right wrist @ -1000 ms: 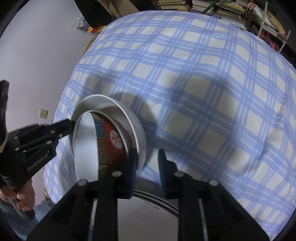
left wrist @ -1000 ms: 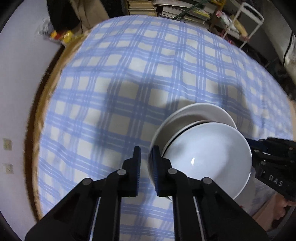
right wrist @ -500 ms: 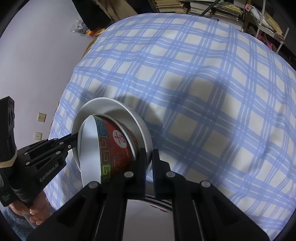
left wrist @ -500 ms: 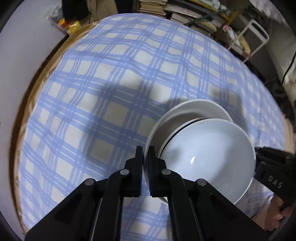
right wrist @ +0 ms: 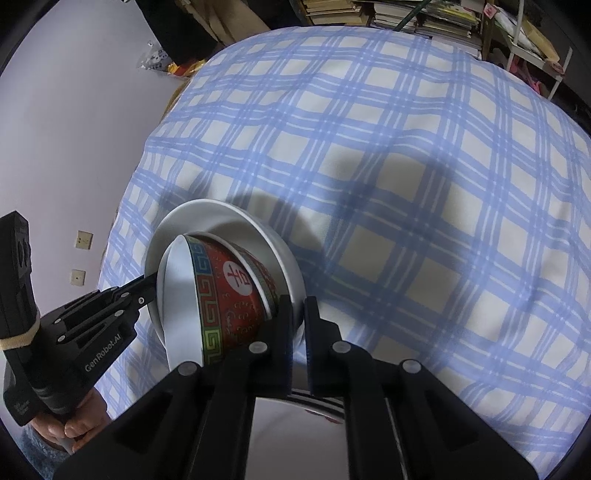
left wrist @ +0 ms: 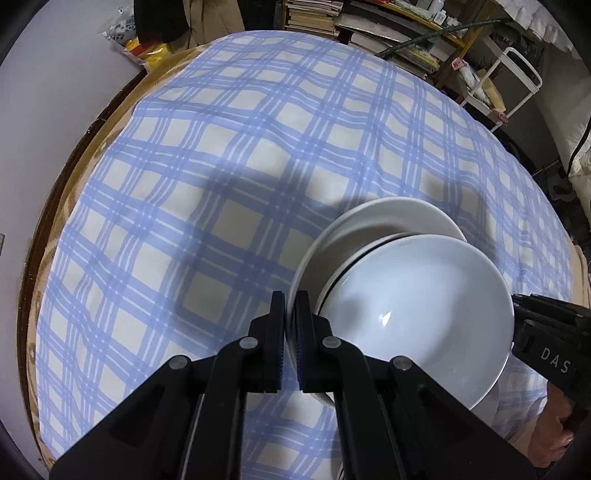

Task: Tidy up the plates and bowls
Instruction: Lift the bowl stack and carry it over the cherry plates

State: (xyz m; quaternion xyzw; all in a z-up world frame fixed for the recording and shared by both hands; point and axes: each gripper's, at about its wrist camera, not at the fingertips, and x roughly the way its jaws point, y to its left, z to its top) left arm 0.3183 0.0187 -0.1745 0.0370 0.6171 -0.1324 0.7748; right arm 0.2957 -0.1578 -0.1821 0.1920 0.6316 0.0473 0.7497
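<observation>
Left gripper (left wrist: 290, 317) clamped onto the near-left rim of a white plate (left wrist: 384, 218), jaws almost together with only the thin edge between them. Right gripper (right wrist: 299, 317) pinched likewise on the opposite rim of that same plate (right wrist: 236, 221), just beyond its fingertips. Stacked inside the plate, right of the left gripper's tips: a white bowl (left wrist: 417, 306), seen side-on from the right wrist as a red patterned bowl (right wrist: 229, 295) nested over another with a similar red wall. Under the right gripper's fingers, a dark-striped dish edge (right wrist: 317, 404), kind unclear. Beneath and beyond both tools, a blue plaid tablecloth (left wrist: 229, 177). Far behind, stacked books (left wrist: 314, 18).
</observation>
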